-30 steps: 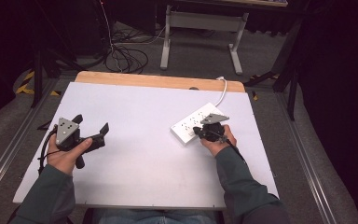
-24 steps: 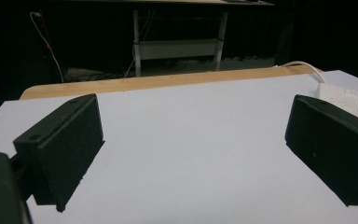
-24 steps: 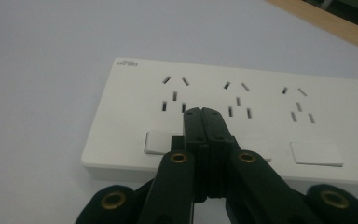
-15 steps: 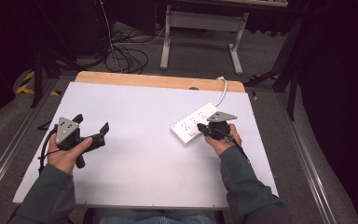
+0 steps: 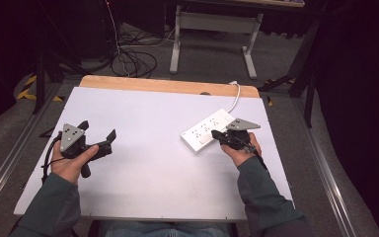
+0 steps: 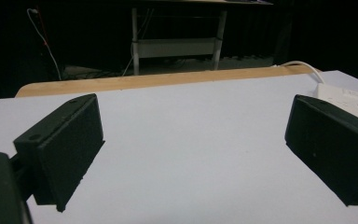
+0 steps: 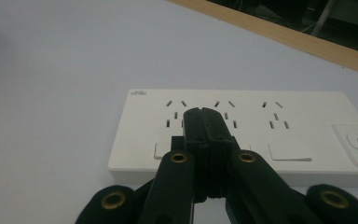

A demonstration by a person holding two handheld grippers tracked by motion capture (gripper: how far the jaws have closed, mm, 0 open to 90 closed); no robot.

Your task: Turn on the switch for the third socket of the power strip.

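**Power strip lies diagonal on the right half, right jaws pressed together at it**

High view: I see the white power strip (image 5: 210, 130) lying flat on the white table (image 5: 148, 148), its long axis slanting from its near-left end up to the far-right end, where its white cable (image 5: 235, 94) runs off over the wooden edge strip (image 5: 168, 86). My right gripper (image 5: 219, 136) sits at the strip's near side. My left gripper (image 5: 97, 132) is well apart to the left of it, over bare tabletop.

Left gripper view: jaws spread wide, nothing between them; the strip's corner (image 6: 347, 98) peeks behind one jaw.

Right gripper view: jaws closed together, empty, tips over the strip's (image 7: 242, 116) socket face. Three socket groups, a switch at one end.
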